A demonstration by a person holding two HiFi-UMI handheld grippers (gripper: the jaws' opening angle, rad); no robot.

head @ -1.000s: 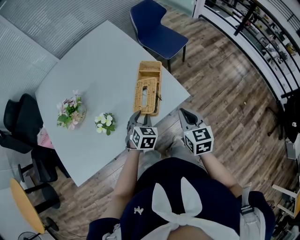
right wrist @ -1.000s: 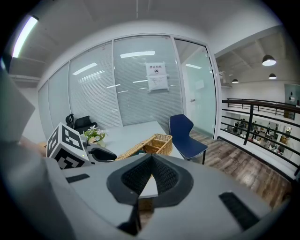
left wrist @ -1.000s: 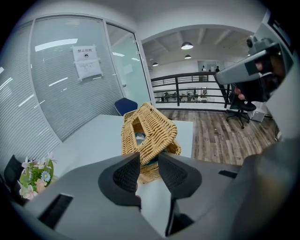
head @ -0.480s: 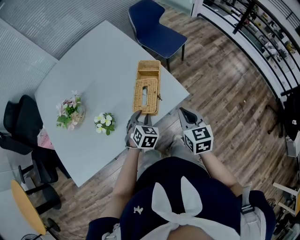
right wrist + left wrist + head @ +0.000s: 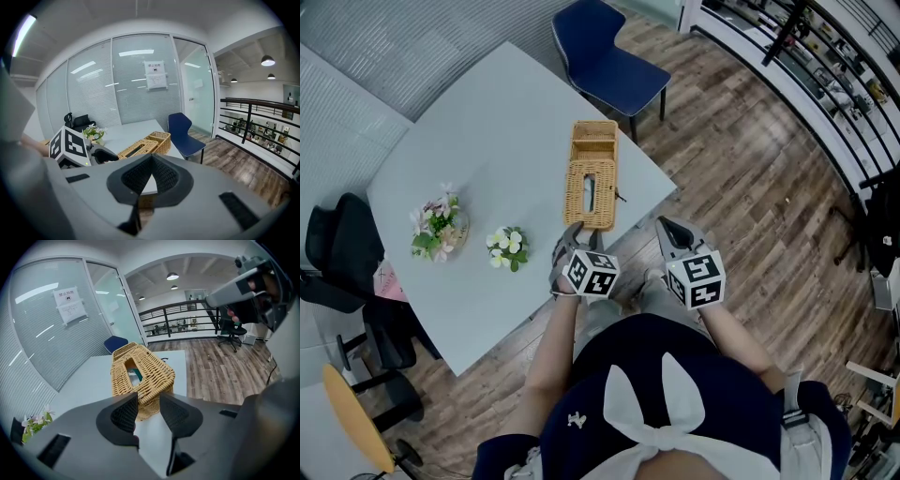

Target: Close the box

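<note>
A wicker box [image 5: 592, 175] lies near the table's front corner, its slotted lid [image 5: 590, 192] on the near half and an open wicker section at the far end. My left gripper [image 5: 572, 236] hovers just short of the box's near end. Its jaws have just been opening and stand open with nothing between them. In the left gripper view the wicker box [image 5: 140, 376] lies right beyond the fingertips [image 5: 125, 411]. My right gripper [image 5: 672, 230] hangs off the table's edge to the right of the box, shut and empty, with the wicker box [image 5: 143, 146] ahead on its left.
Two small bunches of flowers [image 5: 438, 225] [image 5: 506, 248] stand on the pale grey table [image 5: 487, 122] to the left. A blue chair [image 5: 605, 56] is behind the table's far corner, a black chair [image 5: 337, 244] at its left. Wooden floor and a railing lie to the right.
The slotted lid sat raised like a tent a second ago and now lies lower and flatter on the box. The left gripper's jaws have spread wider and it has rolled a little. The right gripper kept still.
</note>
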